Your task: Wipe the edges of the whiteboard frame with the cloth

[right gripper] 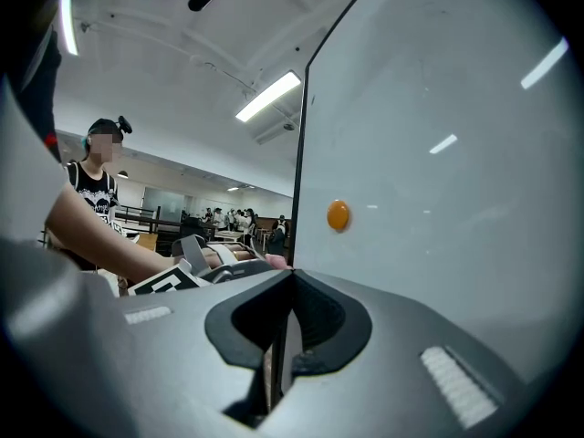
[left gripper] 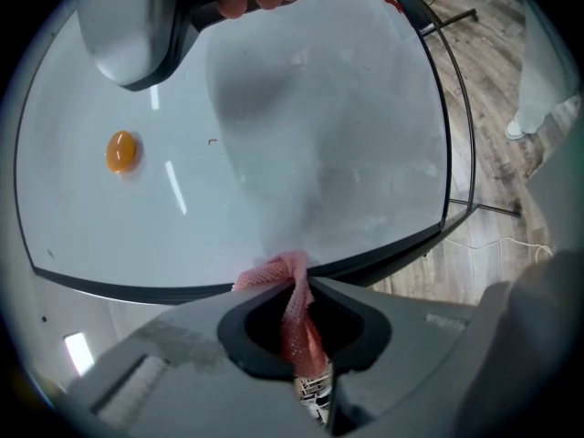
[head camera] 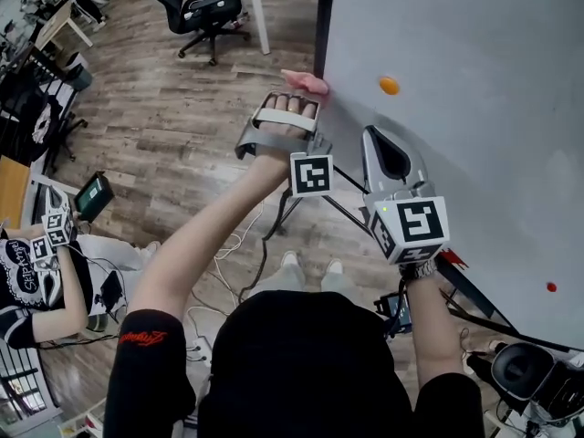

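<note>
Left arm extended; left gripper (head camera: pixel 297 99) fingers clench pink cloth (head camera: pixel 307 83) against the whiteboard frame (head camera: pixel 321 26). Right gripper (head camera: pixel 385 140), beside the frame, fingers closed and empty. Wood floor (head camera: pixel 173 117) and office chair (head camera: pixel 205 12) lie beyond the frame.

Cloth (left gripper: pixel 274 270) in left gripper (head camera: pixel 299 97) jaws, against whiteboard frame (head camera: pixel 321 26) (left edge), right gripper (head camera: pixel 385 140) just rightward

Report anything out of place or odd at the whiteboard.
Nothing looks damaged or spilled. The left hand-held gripper pinches the pink cloth at the whiteboard frame; only loose cables strewn on the floor below look untidy.
</note>
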A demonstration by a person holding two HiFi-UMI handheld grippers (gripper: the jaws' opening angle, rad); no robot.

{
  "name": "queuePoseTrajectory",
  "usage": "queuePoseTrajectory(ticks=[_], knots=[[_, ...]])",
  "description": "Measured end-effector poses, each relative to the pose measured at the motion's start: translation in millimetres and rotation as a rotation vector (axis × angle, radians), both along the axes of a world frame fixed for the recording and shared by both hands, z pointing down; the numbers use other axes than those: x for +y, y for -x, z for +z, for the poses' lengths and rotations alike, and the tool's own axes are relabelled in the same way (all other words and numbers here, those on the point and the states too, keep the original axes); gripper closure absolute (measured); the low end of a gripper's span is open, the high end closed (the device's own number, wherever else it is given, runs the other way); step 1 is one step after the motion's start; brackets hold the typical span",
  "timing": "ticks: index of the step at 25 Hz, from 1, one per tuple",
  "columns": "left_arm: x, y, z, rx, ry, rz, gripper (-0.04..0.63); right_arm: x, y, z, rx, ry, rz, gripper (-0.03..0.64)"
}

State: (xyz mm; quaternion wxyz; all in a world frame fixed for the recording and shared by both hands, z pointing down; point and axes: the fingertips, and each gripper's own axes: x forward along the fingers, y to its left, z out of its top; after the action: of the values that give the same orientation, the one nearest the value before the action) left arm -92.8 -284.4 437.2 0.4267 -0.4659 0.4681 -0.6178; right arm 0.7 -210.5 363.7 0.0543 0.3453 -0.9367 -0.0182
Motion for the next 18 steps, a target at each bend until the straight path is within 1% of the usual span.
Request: queuePoseTrajectory(ticks=[2, 8, 18], knots=[[-0.3, -1.1, 4.2, 0.011, 0.018, 0.005, 0.571, -0.5, 0.8, -0.2, 0.002, 0.005, 0.004, 0.615], [0.3, 1.8, 4.7, 0.008, 0.044, 0.023, 0.571, -1.6, 1.5, -10.0, 0.01, 0.027, 0.021, 0.615], [-2.2, 2.7, 37.3, 0.018, 0.086, 0.05, 0.571, -8.7, 0.5, 10.3, 0.012, 0.062, 0.053, 0.615]])
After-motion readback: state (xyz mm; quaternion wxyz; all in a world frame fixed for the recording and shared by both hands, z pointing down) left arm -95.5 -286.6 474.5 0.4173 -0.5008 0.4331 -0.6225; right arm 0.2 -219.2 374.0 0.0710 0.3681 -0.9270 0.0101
